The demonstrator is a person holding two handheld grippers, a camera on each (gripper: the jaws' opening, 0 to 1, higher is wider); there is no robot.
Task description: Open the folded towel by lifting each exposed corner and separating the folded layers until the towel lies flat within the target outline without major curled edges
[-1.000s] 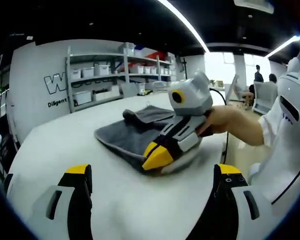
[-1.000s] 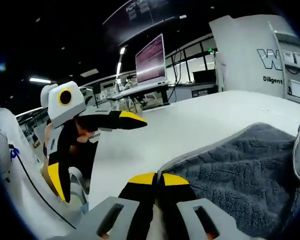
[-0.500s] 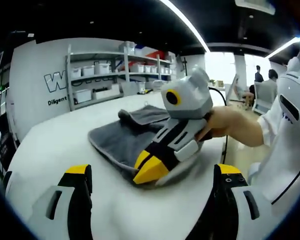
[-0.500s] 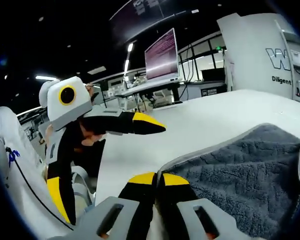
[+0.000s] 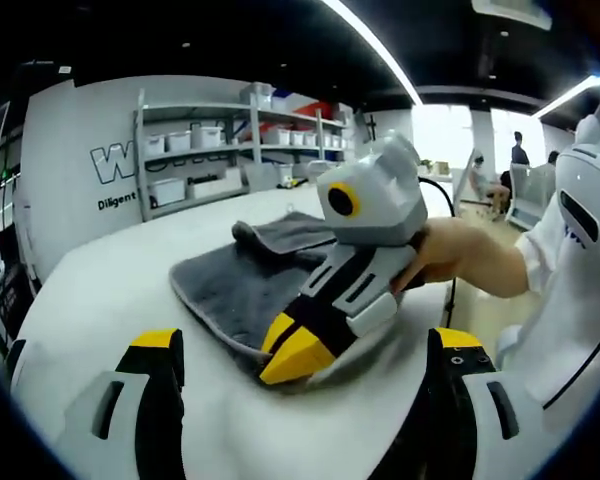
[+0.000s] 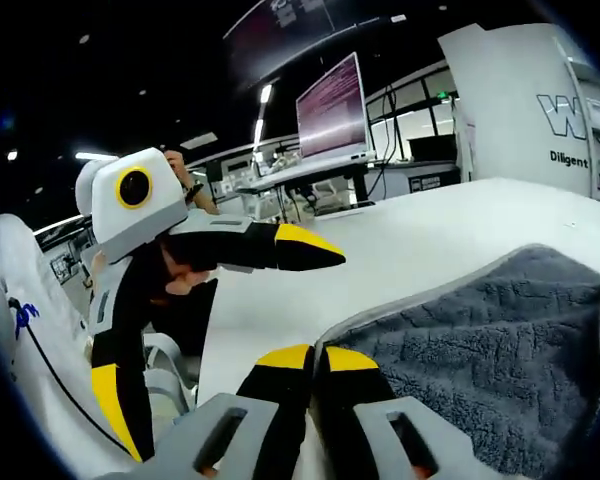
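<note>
Folded dark grey terry towel [image 5: 242, 285] lay on the white round-edged table [image 5: 100, 290], far of the left gripper [image 5: 298, 345] and just right of centre. Right gripper [image 6: 315, 357] clamped tight on the towel's near pale-trimmed edge, yellow tips pressed together. Left gripper spread wide, holding nothing, hovering near the table's edge. Metal shelving with white storage bins [image 5: 195, 160] stood far left.

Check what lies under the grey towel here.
The grey towel lies on the white table; the right gripper pinches its near corner. Its folded layers hide whatever is between them.
</note>
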